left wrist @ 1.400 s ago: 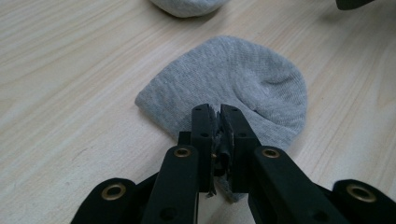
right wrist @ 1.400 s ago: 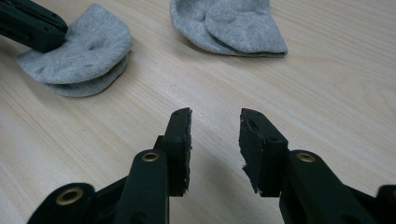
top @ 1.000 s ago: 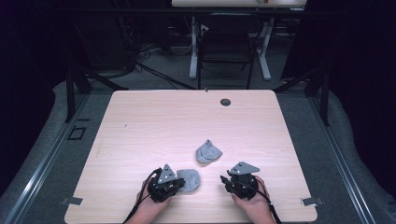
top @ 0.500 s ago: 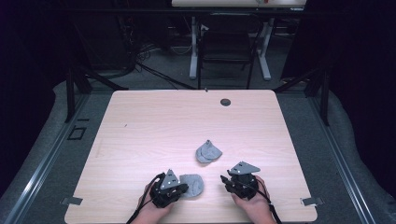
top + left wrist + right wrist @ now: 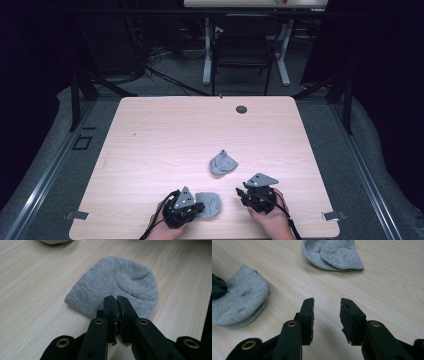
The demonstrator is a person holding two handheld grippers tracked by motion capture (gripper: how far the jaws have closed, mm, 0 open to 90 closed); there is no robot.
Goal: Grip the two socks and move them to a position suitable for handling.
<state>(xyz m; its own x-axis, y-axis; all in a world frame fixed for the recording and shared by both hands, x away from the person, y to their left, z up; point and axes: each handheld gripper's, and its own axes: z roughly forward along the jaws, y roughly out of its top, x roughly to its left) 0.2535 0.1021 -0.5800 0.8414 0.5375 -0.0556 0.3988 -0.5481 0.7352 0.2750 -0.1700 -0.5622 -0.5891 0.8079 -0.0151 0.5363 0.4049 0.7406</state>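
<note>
The left claw is clenched on the near grey sock at the bench front edge, the right claw is released, so probably pairing with the second sock comes next.

The left gripper is covering the near edge of the grey sock; the second sock is running off that view's top edge.

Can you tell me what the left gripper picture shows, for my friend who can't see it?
Two black jaws of the left gripper are pinched shut on the near edge of a grey sock. The sock lies folded on a pale wooden table.
</note>
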